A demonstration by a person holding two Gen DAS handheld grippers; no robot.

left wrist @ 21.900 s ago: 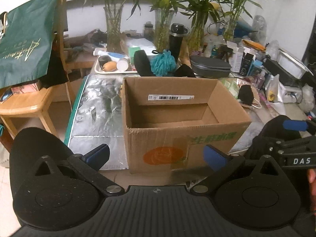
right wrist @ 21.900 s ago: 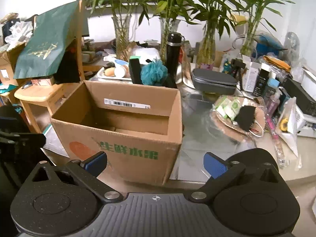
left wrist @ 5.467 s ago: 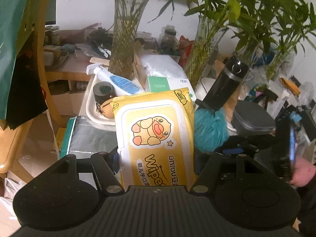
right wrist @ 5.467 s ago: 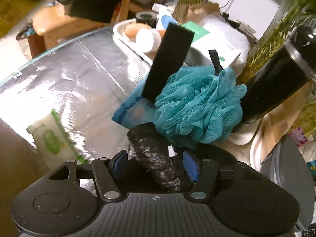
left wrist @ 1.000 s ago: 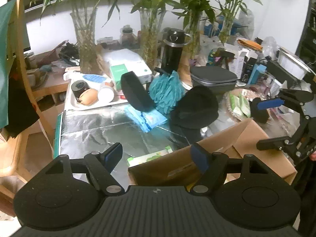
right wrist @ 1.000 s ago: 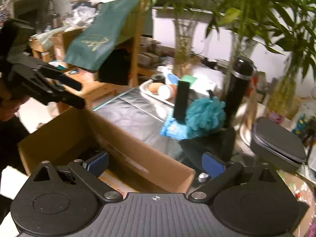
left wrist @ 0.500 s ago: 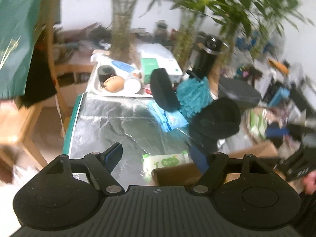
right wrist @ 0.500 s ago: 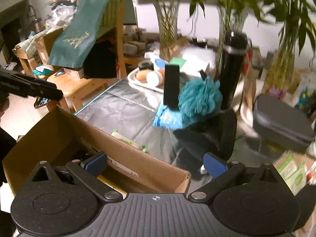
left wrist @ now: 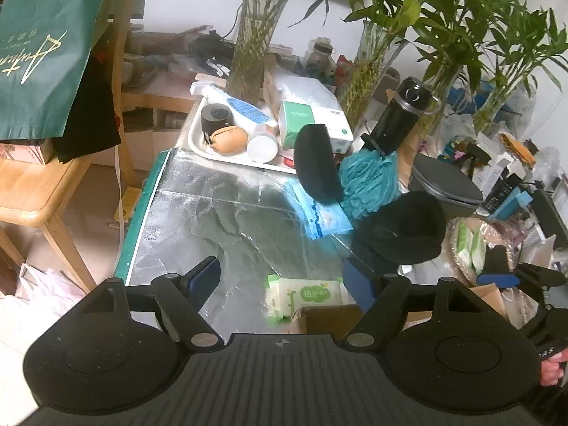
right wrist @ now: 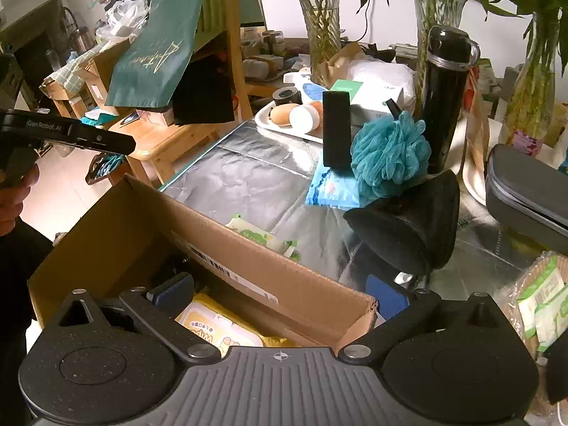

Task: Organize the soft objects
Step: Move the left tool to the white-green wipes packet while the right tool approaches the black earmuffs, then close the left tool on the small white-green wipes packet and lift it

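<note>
Both jaws of the left hand-held gripper [left wrist: 282, 278] stand apart with nothing between them, above the foil-covered desk [left wrist: 220, 220]. Just beyond them, near the middle, a small green wipes pack [left wrist: 305, 296] lies flat against the far outside wall of the box [left wrist: 330, 314], whose corner shows at the bottom. Farther off, a blue packet [left wrist: 321, 213] lies flat, with a black sponge [left wrist: 316, 163] standing upright on its far edge and a teal loofah [left wrist: 371, 184] touching the sponge's right side. A black cap [left wrist: 404, 229] sits right of the packet, near the loofah. A black flask [left wrist: 401, 117] stands behind the loofah, and a white tray [left wrist: 198, 142] with small items sits far left. The right hand-held gripper [left wrist: 511, 278] shows at the right edge.

From the right wrist, the right hand-held gripper [right wrist: 280, 293] is released too, empty jaws spread over the box [right wrist: 269, 273]. A yellow wipes pack [right wrist: 216, 326] lies inside on the box floor. The green wipes pack [right wrist: 261, 236] rests just past the box's far wall. Beyond, the cap [right wrist: 408, 223] sits right of centre, the loofah [right wrist: 390, 152] behind it, the sponge [right wrist: 335, 127] upright to the loofah's left, the blue packet [right wrist: 332, 188] at their foot. A hand [right wrist: 14, 195] holds the left hand-held gripper [right wrist: 117, 145] at the far left.
</note>
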